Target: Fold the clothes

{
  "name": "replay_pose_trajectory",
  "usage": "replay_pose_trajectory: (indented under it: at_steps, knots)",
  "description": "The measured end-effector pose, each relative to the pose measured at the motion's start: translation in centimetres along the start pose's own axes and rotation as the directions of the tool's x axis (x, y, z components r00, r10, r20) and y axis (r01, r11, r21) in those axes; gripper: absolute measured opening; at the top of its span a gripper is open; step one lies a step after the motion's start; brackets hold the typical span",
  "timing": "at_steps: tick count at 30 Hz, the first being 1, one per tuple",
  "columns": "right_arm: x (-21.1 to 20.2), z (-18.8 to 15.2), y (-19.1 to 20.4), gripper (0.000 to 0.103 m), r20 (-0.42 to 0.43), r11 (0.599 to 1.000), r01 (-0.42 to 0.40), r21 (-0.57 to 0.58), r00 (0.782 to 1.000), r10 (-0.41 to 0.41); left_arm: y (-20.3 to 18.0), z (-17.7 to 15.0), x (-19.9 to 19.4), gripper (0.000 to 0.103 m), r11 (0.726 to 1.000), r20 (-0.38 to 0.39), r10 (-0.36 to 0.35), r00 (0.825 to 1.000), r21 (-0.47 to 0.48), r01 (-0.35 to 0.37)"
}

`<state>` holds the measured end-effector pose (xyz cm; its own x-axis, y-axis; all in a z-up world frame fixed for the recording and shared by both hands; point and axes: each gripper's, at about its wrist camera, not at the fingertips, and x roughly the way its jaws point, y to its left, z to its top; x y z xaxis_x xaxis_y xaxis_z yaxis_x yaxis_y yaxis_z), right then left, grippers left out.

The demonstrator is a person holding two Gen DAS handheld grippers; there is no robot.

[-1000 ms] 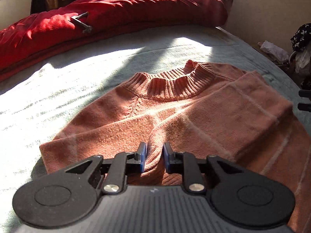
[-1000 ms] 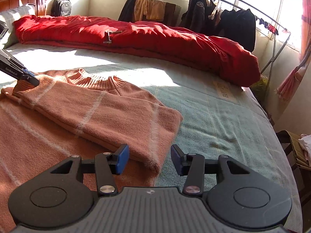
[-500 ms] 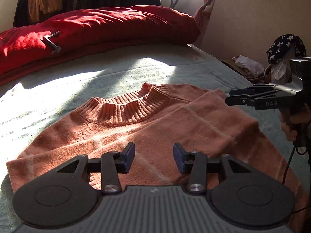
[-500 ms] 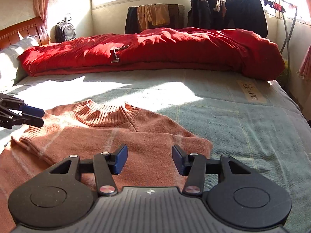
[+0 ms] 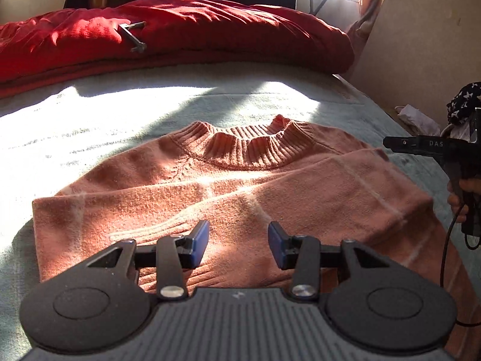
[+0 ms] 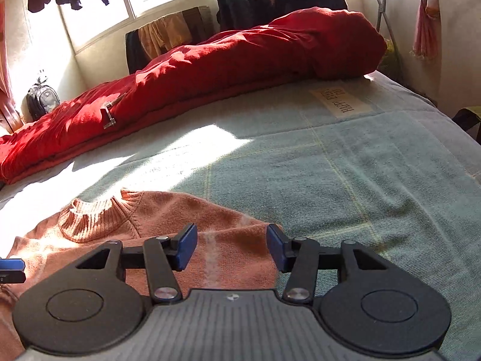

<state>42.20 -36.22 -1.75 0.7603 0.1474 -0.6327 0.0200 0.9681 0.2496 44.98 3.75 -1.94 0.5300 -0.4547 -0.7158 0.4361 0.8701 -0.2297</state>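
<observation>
Left wrist view shows us the bed (image 5: 210, 99), its flat sunlit cover serving as our folding surface, with the red quilt (image 5: 180, 36) bundled along the far side, out of the way. The sweater (image 5: 240, 186) lies spread on the cover, collar toward the quilt, and both sleeves are laid across its chest, so we judge the fold to be partly made, the body not yet doubled. Our left gripper (image 5: 237, 245) hovers low over the sleeves, jaws wide and holding nothing. Our right gripper (image 6: 231, 246) hangs over the sweater's right shoulder edge, likewise wide and empty, tilted toward the bare cover, the hand (image 5: 460, 198) gripping its handle upright.
</observation>
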Motion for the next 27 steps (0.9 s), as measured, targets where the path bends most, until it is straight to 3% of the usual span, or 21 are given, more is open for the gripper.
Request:
replay_pose_trajectory:
  at_steps: [7, 11, 14, 18, 21, 27]
  knots:
    - [1.7, 0.0, 1.1, 0.061, -0.074, 1.0, 0.026, -0.011, 0.997, -0.027, -0.6, 0.0, -1.5, 0.045, 1.0, 0.032, 0.027, 0.999, 0.015, -0.027]
    - [-1.7, -0.3, 4.1, 0.07, -0.046, 0.993, -0.061, -0.097, 0.997, 0.057, -1.2, -0.5, -1.5, 0.055, 0.997, 0.016, 0.021, 1.0, 0.074, -0.022]
    - [-2.7, -1.3, 6.3, 0.077, -0.068, 0.978, -0.108, -0.179, 0.993, 0.097, -0.5, -1.3, 0.1, 0.056, 0.998, 0.008, 0.024, 1.0, 0.064, -0.024]
    - [-0.7, -3.3, 7.2, 0.079, -0.137, 0.976, -0.061, -0.207, 0.99, 0.033, 0.6, -0.1, 1.0, 0.056, 1.0, 0.015, -0.005, 1.0, -0.01, 0.005]
    - [-1.2, -3.4, 7.5, 0.082, -0.117, 0.978, -0.06, -0.202, 0.992, 0.037, 0.5, 0.6, 1.5, 0.056, 1.0, 0.012, 0.005, 1.0, -0.01, -0.005]
    - [-3.7, -3.1, 7.8, 0.082, -0.07, 0.974, -0.101, -0.201, 0.994, 0.088, 0.7, 1.7, -0.2, 0.055, 0.99, 0.047, 0.061, 0.997, 0.127, -0.066]
